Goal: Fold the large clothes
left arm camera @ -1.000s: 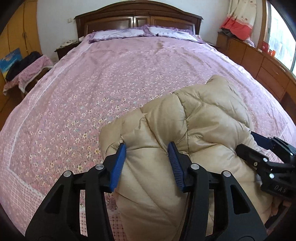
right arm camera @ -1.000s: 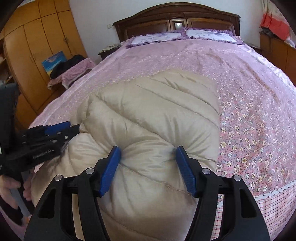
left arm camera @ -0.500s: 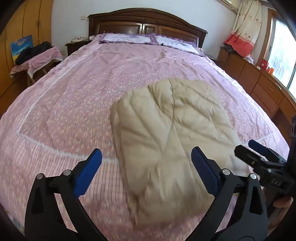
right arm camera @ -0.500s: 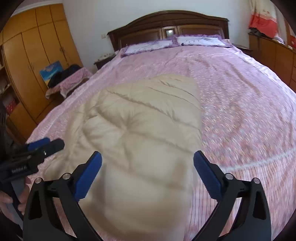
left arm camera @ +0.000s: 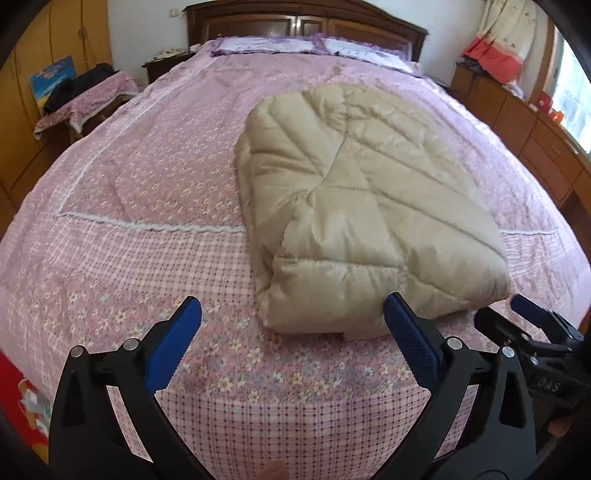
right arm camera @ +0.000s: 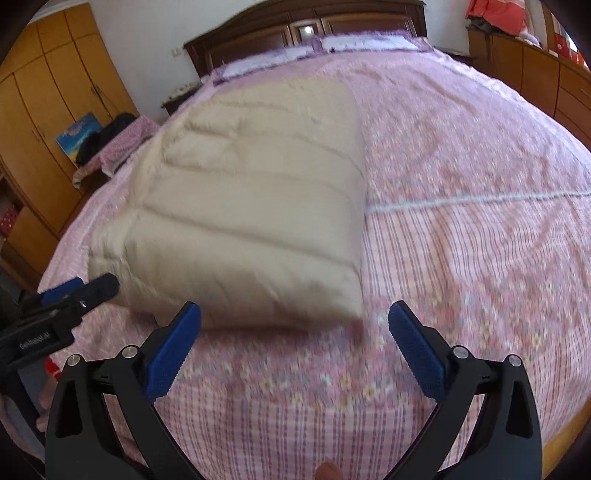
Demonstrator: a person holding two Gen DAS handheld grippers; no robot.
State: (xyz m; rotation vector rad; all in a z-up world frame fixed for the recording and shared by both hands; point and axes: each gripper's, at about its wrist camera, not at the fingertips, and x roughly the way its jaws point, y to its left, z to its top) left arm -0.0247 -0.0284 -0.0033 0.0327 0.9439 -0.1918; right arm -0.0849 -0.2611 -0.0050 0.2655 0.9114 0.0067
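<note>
A beige quilted down coat (left arm camera: 362, 206) lies folded into a thick rectangle on the pink floral bedspread (left arm camera: 147, 177), also seen as the coat (right arm camera: 251, 206) in the blurred right wrist view. My left gripper (left arm camera: 291, 332) is open wide, its blue pads held off the coat's near edge with nothing between them. My right gripper (right arm camera: 293, 336) is open too, just short of the coat's near right corner. The right gripper (left arm camera: 532, 332) shows at the lower right of the left wrist view, the left gripper (right arm camera: 70, 295) at the left of the right wrist view.
A dark wooden headboard (left arm camera: 303, 22) with pillows (left arm camera: 273, 44) is at the far end. A stool with clothes (left arm camera: 85, 99) and wooden wardrobes (right arm camera: 55, 96) stand to the left, a low wooden dresser (left arm camera: 528, 122) to the right. The bed's front edge is close below the grippers.
Both grippers let go of the coat, opened wide and drew back towards the foot of the bed. The coat now rests flat and folded on the bedspread.
</note>
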